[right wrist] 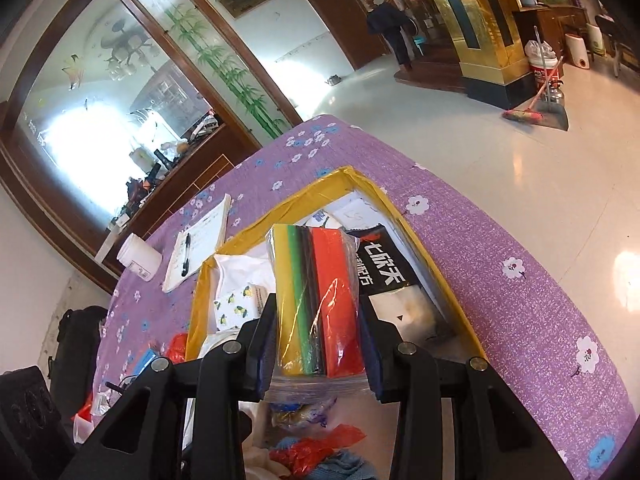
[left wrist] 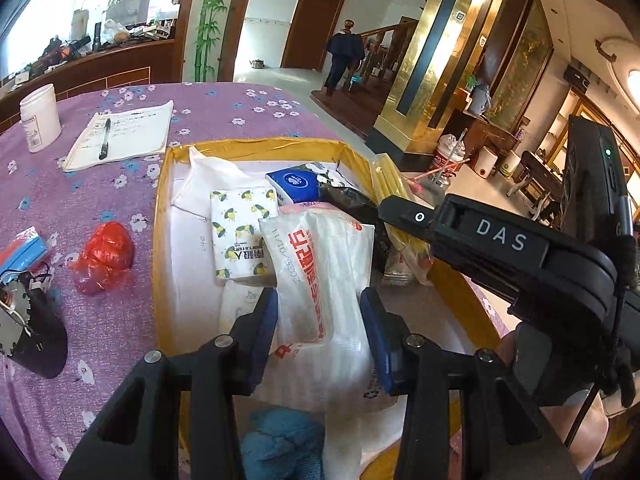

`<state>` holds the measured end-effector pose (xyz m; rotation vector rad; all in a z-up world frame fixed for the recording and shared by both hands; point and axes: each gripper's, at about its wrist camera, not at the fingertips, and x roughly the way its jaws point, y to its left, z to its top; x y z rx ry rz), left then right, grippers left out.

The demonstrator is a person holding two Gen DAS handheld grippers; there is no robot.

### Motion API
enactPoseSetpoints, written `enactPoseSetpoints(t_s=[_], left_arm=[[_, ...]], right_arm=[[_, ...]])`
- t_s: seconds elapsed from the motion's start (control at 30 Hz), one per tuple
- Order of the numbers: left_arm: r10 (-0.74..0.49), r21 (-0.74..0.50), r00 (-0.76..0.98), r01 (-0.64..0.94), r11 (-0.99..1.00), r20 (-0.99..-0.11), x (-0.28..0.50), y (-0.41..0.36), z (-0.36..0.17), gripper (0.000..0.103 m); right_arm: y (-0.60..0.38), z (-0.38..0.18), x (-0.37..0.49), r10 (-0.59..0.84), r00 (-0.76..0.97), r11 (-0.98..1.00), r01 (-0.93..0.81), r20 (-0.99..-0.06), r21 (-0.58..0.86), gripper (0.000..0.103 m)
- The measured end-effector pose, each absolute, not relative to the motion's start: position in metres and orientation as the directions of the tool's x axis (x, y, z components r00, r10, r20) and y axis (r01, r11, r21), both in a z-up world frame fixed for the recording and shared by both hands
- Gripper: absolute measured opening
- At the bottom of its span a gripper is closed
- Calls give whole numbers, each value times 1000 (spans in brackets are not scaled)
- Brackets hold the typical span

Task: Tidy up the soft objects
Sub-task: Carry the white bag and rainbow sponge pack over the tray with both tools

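Note:
My left gripper (left wrist: 320, 320) is shut on a white plastic packet with red print (left wrist: 320, 276), held over the yellow-rimmed box (left wrist: 256, 146). The box holds a lemon-print tissue pack (left wrist: 242, 234), a blue tissue pack (left wrist: 294, 184) and a white cloth (left wrist: 208, 180). My right gripper (right wrist: 318, 332) is shut on a clear bag of coloured foam strips (right wrist: 316, 300), yellow, green, black and red, above the same box (right wrist: 384, 196). The right gripper's body (left wrist: 500, 248) shows in the left wrist view at the box's right side. A black packet (right wrist: 380, 272) lies in the box.
On the purple flowered tablecloth (left wrist: 100, 320) lie a crumpled red plastic bag (left wrist: 104, 254), a notepad with a pen (left wrist: 120, 134), a white jar (left wrist: 40, 118) and a blue-red pack (left wrist: 24, 248). Blue cloth (left wrist: 280, 440) lies under the left gripper. The table edge (right wrist: 500, 208) drops to the floor on the right.

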<state>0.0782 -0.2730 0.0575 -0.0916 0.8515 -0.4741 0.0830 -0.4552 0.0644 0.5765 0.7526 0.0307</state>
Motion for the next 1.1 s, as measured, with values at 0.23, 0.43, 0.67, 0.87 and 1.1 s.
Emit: enactPoseSetpoints(t_s=[0.23, 0.43, 0.67, 0.87, 1.1], left_arm=[[-441, -254, 560, 382, 888, -701, 79, -272, 53, 41], [-441, -239, 566, 396, 887, -697, 75, -274, 53, 41], [-435, -220, 570, 407, 886, -697, 73, -277, 50, 41], [-436, -218, 568, 411, 885, -698, 72, -278, 51, 42], [-432, -207, 574, 416, 886, -696, 70, -279, 51, 42]], right_arm=[[-450, 61, 85, 214, 733, 856, 178, -645, 486, 39], [-446, 61, 87, 215, 730, 859, 174, -648, 481, 39], [-444, 59, 87, 217, 725, 862, 172, -654, 477, 39], [-442, 58, 88, 218, 717, 867, 170, -662, 469, 39], [-440, 57, 90, 212, 715, 872, 170, -666, 459, 39]])
